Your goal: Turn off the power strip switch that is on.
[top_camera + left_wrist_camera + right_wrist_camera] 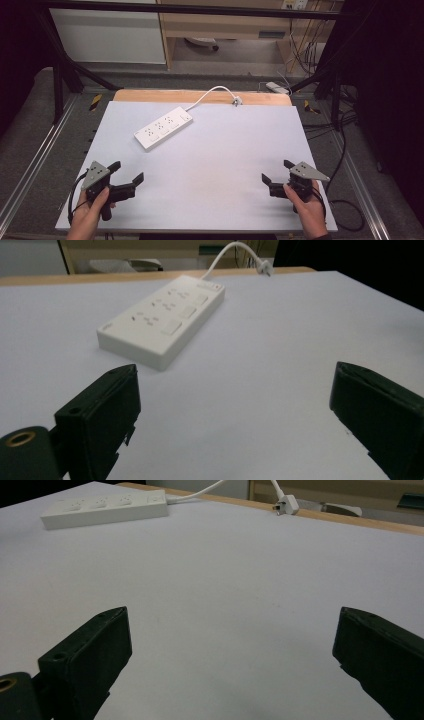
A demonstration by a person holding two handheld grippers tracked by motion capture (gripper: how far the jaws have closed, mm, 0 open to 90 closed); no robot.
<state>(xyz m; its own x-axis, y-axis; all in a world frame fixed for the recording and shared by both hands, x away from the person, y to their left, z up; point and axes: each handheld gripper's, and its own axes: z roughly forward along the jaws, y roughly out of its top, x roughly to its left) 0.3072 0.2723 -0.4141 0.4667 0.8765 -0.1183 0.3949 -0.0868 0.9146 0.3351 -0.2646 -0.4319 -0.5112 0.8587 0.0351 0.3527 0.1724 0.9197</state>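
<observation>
A white power strip (163,128) (162,321) (104,508) lies at an angle on the pale tabletop (210,165), left of centre toward the back. Its white cable (207,96) curves back to a plug (236,101) (285,504) that rests on the wooden strip at the far edge. My left gripper (127,172) (235,415) is held low near the front left corner, open and empty, pointing toward the strip. Near the front right my right gripper (277,171) (232,655) is also open, with nothing between its jaws.
A wooden strip (150,95) borders the table's far edge. Black frame bars (60,75) stand at the left and right of the table. Loose cables (345,150) trail on the floor at the right. A white adapter (276,87) lies behind the table.
</observation>
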